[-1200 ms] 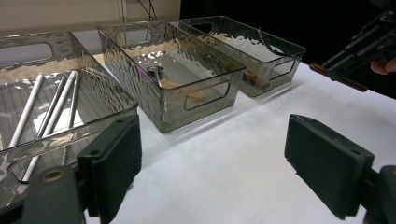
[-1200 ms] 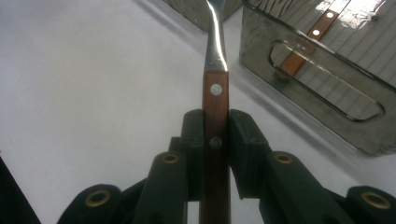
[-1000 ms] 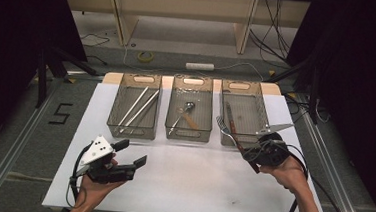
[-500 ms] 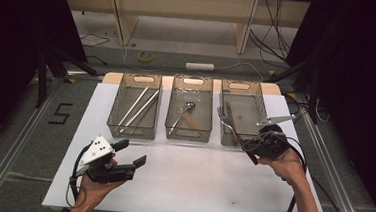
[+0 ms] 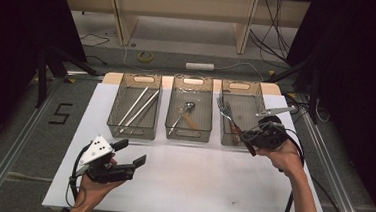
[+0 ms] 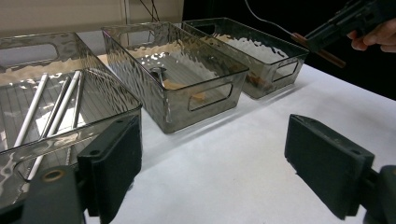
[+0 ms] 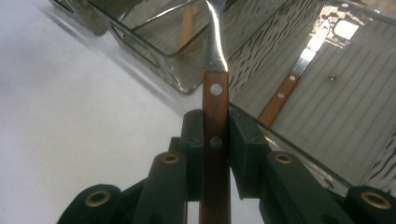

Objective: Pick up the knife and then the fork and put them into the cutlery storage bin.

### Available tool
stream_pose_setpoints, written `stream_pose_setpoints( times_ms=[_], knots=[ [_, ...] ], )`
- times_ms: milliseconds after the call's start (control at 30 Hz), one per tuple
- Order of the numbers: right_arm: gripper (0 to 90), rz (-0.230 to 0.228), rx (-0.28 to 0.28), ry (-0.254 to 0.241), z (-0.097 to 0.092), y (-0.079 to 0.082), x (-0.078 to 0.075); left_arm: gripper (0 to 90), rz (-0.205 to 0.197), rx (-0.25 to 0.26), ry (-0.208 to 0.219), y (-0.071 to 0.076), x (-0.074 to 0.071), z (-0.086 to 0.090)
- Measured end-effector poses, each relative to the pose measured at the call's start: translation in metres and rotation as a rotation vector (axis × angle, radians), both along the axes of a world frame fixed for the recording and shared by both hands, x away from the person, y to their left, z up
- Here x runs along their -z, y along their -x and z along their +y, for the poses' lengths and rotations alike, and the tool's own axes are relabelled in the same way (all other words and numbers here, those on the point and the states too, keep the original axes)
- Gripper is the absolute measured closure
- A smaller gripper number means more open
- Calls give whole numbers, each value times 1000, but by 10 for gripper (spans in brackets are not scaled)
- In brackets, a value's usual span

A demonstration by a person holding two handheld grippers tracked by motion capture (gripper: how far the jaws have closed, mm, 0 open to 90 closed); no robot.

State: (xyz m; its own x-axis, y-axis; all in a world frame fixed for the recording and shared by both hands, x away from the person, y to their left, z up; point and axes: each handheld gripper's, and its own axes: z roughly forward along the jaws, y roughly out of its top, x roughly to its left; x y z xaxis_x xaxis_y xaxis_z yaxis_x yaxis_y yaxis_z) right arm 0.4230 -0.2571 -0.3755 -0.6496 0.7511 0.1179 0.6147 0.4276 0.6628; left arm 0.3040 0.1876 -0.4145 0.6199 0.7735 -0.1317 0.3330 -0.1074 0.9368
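Left gripper [image 5: 131,152] low over the white table [image 5: 195,181], jaws spread wide, nothing between them, just in front of the left bin [image 5: 135,107] with its metal rods. Right gripper [image 5: 248,137] at the near edge of the right bin [image 5: 240,112], pads pinched on the wooden handle of 1 fork [image 7: 215,88], tines over that bin.
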Motion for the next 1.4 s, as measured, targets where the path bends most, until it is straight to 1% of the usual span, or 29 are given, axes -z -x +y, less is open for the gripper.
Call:
stream_pose_setpoints(
  times_ms=[333,567,767,900,1000,1067,1100,1400],
  knots=[
    [772,-7,24,-6,6,-18,-9,185,-2,1,0,0,0,0],
    [772,-7,49,-6,8,-29,-11,185,0,3,-7,0,0,0],
    [772,-6,86,-4,8,-40,-12,185,-1,1,-2,0,0,0],
    [772,-8,104,2,8,-46,-11,185,0,2,-4,0,0,0],
    [772,-5,115,5,9,-50,-11,185,0,0,4,0,0,0],
    [772,-6,123,5,9,-53,-11,185,1,3,-2,0,0,0],
    [772,-7,129,5,9,-54,-11,185,1,1,3,0,0,0],
    [772,3,164,17,11,-69,-9,184,-1,2,1,0,0,0]
  ],
)
